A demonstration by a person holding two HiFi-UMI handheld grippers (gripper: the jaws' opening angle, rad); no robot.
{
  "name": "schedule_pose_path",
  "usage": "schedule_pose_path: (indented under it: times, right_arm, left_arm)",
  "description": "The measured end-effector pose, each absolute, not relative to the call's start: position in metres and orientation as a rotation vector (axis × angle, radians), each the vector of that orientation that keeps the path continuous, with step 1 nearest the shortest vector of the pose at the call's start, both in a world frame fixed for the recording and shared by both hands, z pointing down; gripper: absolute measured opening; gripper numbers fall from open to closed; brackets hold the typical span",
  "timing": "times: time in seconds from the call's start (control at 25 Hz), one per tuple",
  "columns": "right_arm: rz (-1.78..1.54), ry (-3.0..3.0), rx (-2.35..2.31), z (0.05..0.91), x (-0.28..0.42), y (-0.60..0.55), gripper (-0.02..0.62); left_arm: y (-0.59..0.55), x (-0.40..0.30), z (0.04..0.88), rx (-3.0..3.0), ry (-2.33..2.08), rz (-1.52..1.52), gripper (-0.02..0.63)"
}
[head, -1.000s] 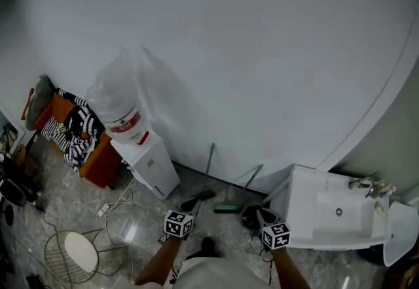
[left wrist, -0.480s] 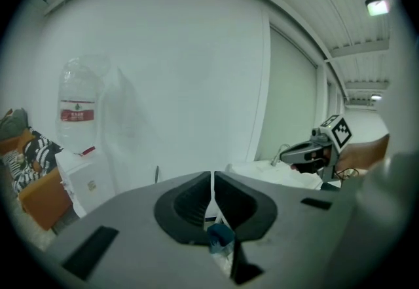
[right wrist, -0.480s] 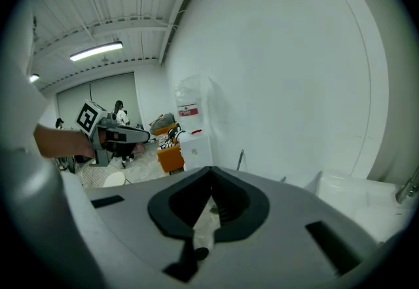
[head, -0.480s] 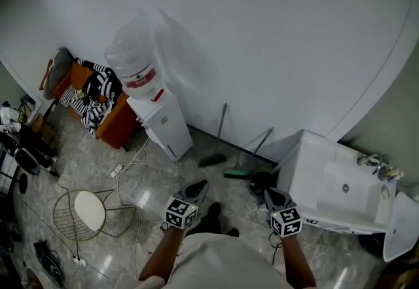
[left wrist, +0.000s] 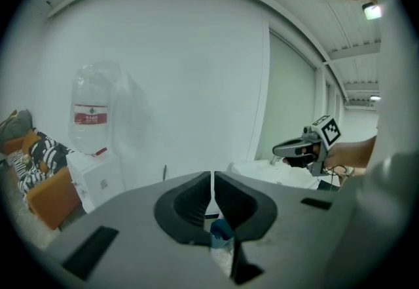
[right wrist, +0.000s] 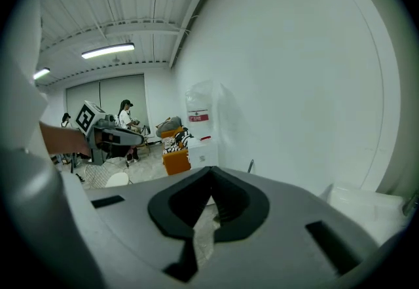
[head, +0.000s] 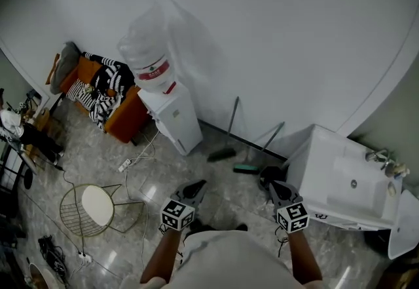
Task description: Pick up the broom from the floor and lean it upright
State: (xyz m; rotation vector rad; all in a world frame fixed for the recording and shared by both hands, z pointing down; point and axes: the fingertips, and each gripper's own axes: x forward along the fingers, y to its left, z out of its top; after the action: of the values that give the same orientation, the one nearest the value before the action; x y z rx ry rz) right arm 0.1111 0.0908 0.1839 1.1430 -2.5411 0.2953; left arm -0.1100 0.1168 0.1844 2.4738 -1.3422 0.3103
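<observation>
At the far wall (head: 275, 45), between the water dispenser (head: 175, 120) on the left and the white basin (head: 340, 179) on the right, the broom (head: 221, 154) stood with its dark head on the floor (head: 150, 176) and leaned upright, so the task looked already done. A second tool (head: 247, 168) with a green head leaned just right of it (which of the two was meant, I could not say for sure). Both tongs were near the person, well apart from the broom. The left gripper (left wrist: 213, 183) and the right gripper (right wrist: 210, 179) each had the jaws closed together on nothing. I judged the broom light, stiff and long. Its smooth, thin stick could slip or swing, so a hold near the middle would suit best.
</observation>
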Motion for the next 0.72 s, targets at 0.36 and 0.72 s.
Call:
schedule_pose_path:
  times: [0.36,0.72]
  right_arm:
    - [0.256,-2.568,1.208,0.164,0.059,0.088,0.000]
    - [0.259,-2.544,1.258,0.161,0.031,0.100,0.000]
  left_arm:
    - [0.119,-0.174,0.184,2.486,-1.317,0.335,0.020]
    - [0.126,-0.207,0.185,2.485,-1.283,0.287,0.020]
